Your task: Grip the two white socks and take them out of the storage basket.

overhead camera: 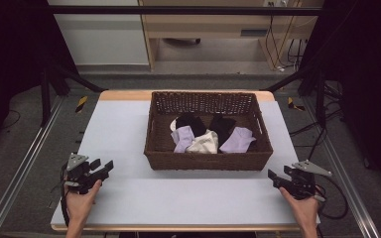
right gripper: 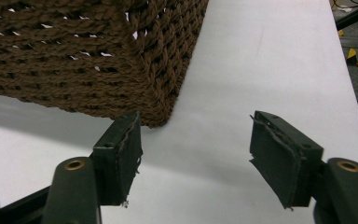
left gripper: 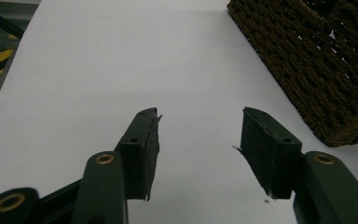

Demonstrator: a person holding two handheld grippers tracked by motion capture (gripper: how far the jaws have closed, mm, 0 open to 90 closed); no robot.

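Between and beyond the empty, spread left tongs [overhead camera: 108, 166] and right tongs [overhead camera: 273, 175], the basketed socks [overhead camera: 206, 135] look soft and light, likely best pinched at a raised fold.

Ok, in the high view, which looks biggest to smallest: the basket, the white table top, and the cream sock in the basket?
1. White table top, by far the largest.
2. Basket, covering a good part of the table's middle.
3. Cream sock, a small bundle inside the basket.

Basket partly cut off
Your gripper views crop the basket [left gripper: 317, 65]; its clothes [overhead camera: 206, 141] overlap, pieces too small to tell.
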